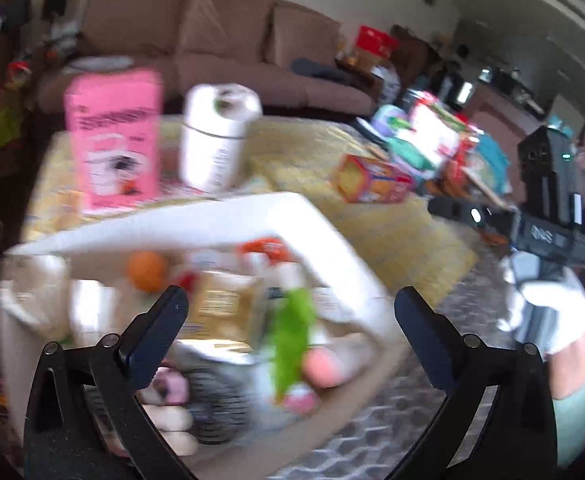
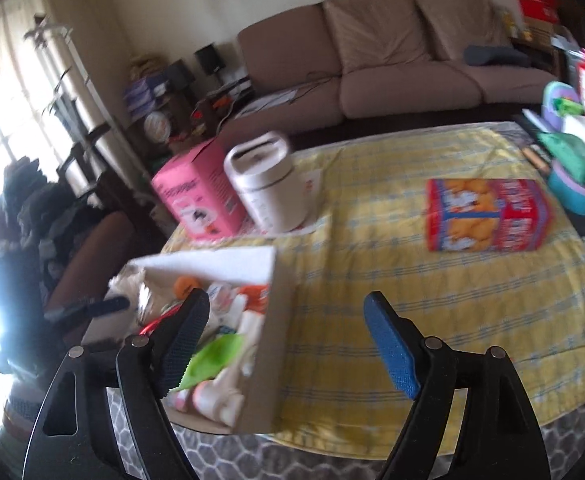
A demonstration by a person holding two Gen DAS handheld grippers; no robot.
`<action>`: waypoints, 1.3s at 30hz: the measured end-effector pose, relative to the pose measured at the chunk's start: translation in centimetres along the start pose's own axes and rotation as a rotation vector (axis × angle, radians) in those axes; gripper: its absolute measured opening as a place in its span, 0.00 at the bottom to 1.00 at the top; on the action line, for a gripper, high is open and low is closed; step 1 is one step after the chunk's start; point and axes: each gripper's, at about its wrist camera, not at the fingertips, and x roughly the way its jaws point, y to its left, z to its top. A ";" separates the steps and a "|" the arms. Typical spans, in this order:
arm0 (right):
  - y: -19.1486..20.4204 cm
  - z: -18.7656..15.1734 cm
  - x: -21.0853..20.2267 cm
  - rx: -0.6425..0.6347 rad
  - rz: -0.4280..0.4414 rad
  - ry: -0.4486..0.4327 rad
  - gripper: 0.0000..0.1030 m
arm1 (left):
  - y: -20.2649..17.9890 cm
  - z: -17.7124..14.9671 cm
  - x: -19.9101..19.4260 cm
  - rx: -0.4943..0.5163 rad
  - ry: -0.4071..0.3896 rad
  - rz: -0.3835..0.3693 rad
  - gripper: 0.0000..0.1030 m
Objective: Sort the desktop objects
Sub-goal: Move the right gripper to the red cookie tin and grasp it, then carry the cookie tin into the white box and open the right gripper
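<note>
My left gripper (image 1: 288,306) hangs with its jaws spread wide and nothing between them, just above the open white box (image 1: 328,232) that sits at the near left of the table. The left wrist view is smeared, so I can only make out the box's contents roughly: an orange ball (image 1: 147,271) toward the far side, a tan packet (image 1: 222,306) in the middle, a bright green piece (image 1: 294,332) lying across it, something pink (image 1: 324,366) beside that, and a dark ribbed item (image 1: 216,404) at the near end — I cannot tell what most of these are. My right gripper (image 2: 286,320) is also wide open and empty, its blue-padded fingers (image 2: 392,350) framing the box's right wall and the bare yellow checked cloth (image 2: 392,292) that covers the table. From the left wrist view I see my right hand (image 1: 548,320) in a white glove, wrapped around the handle of that gripper, off to the right of the box. Beyond the box, at the far left of the cloth, a pink carton (image 2: 196,200) stands upright with a white cylindrical container (image 2: 266,184) just beside it on the right, a handle across its lid. Well apart from these, toward the right side of the cloth, a red and yellow snack box (image 2: 488,214) lies flat on its face — alone, with open cloth around it. At the table's far right edge sits a heap of colourful things (image 2: 572,148), green and teal among them, too blurred to name. A brown sofa (image 2: 392,52) stands behind the table.
</note>
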 end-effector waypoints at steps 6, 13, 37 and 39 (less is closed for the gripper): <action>-11.3 0.6 -4.6 0.237 -0.048 -0.104 0.82 | -8.3 3.9 5.4 0.276 0.130 -0.011 1.00; -19.8 3.0 -3.2 0.289 -0.137 -0.114 0.82 | -14.4 10.9 16.3 0.353 0.196 0.054 0.99; -18.8 7.6 1.7 0.294 0.043 0.017 0.81 | -14.3 15.7 24.4 0.269 0.323 0.041 0.77; -15.7 8.4 0.3 0.245 0.071 0.000 0.81 | -13.8 16.2 18.6 0.285 0.258 0.013 0.79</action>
